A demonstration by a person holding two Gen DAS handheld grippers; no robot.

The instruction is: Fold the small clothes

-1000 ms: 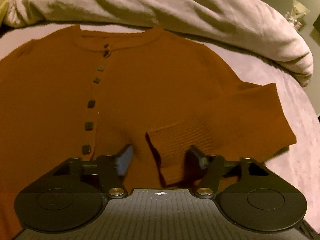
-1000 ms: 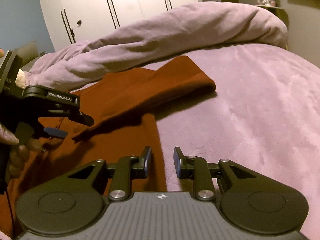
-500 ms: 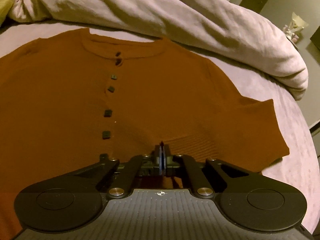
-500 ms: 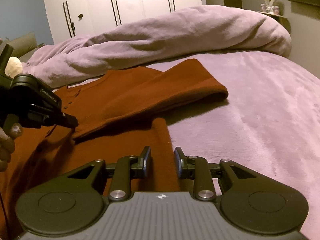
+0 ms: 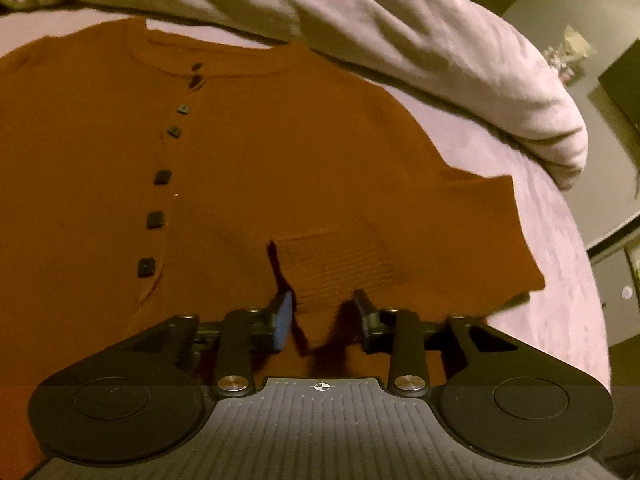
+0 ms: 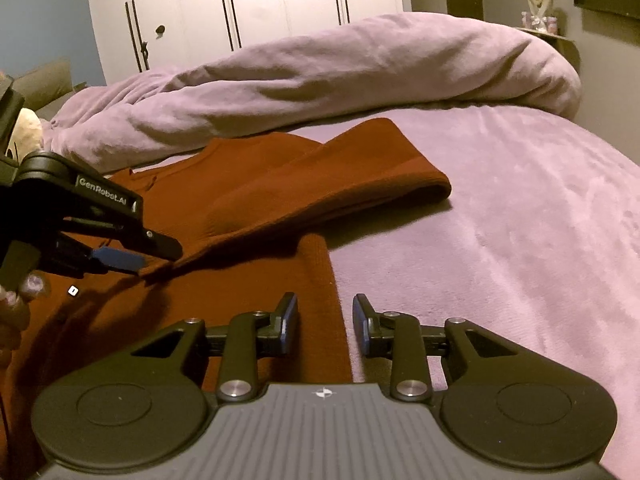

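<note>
A rust-orange buttoned cardigan (image 5: 280, 168) lies face up on the lilac bed. Its sleeve (image 6: 360, 176) is folded across the body, and the ribbed cuff (image 5: 336, 268) rests on the front beside the row of dark buttons (image 5: 162, 177). My left gripper (image 5: 322, 316) hovers at the cuff with its jaws opening. The cuff's near edge lies between the fingers, and the pads do not press on it. In the right wrist view the left gripper (image 6: 156, 256) shows at the cuff's tip. My right gripper (image 6: 325, 320) hangs open over the cardigan's side edge (image 6: 320, 280), holding nothing.
A rolled lilac duvet (image 6: 320, 80) runs along the far side of the bed, just behind the collar. Bare bed sheet (image 6: 500, 240) spreads to the right of the cardigan. A person's hand (image 6: 16, 300) holds the left gripper. White wardrobe doors (image 6: 240, 8) stand behind the bed.
The left jaws stood wide around the cuff, shut on it half a second ago, and have parted again, leaving the cuff flat on the cardigan's front. The right gripper has stayed put.
</note>
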